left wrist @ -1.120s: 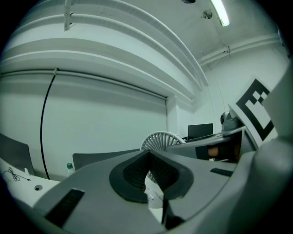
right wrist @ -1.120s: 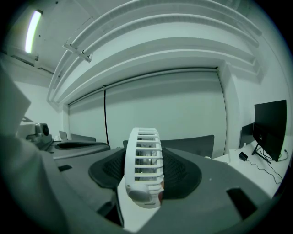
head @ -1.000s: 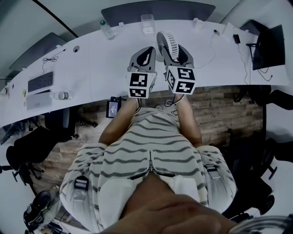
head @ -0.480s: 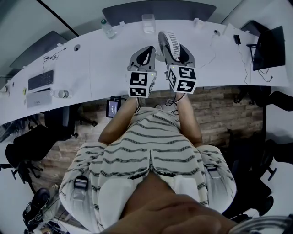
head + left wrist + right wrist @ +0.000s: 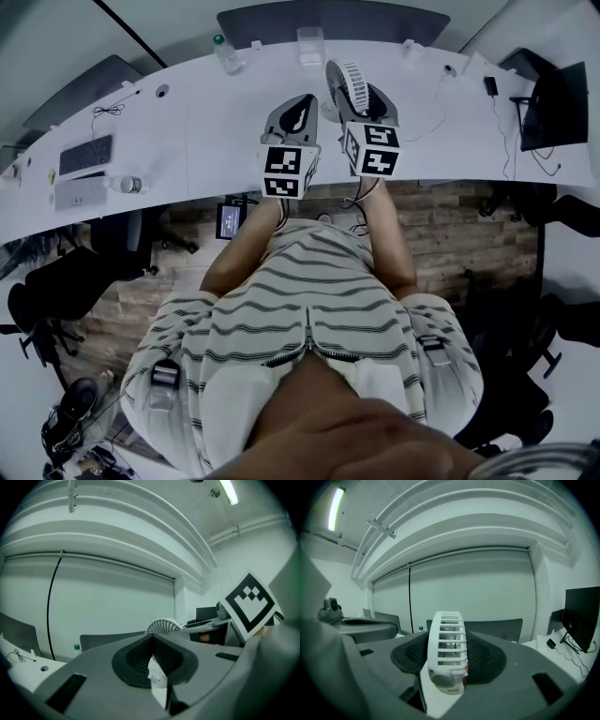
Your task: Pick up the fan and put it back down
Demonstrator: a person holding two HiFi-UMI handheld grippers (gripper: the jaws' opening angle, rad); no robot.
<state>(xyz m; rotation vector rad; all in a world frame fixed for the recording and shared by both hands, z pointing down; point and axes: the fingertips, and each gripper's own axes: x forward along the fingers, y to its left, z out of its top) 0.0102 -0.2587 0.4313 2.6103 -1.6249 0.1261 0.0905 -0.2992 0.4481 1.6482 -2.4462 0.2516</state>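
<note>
Clamping a white round plastic fan (image 5: 447,654) with a slatted grille, the right gripper (image 5: 364,101) has its jaws pinched on the fan's two faces, over the curved white desk (image 5: 187,122). Just beside it, the left gripper (image 5: 151,644) shows jaws pressed together on nothing. A clear plastic bottle (image 5: 224,56) stands at the desk's far edge.

Illumination is even, cool and green-tinted, with soft shadows. A ceiling tube light (image 5: 229,491) glows at the upper right of the left gripper view and at the upper left of the right gripper view, slightly blown out. In the head view the white desk (image 5: 187,122) is brightest and the floor (image 5: 450,225) dim. Fisheye distortion bends the desk into an arc, and the bottom edge is defocused. Both gripper views fade to black corners with blurred, greenish margins. The fan (image 5: 447,648), close to the lens, stays legible.
</note>
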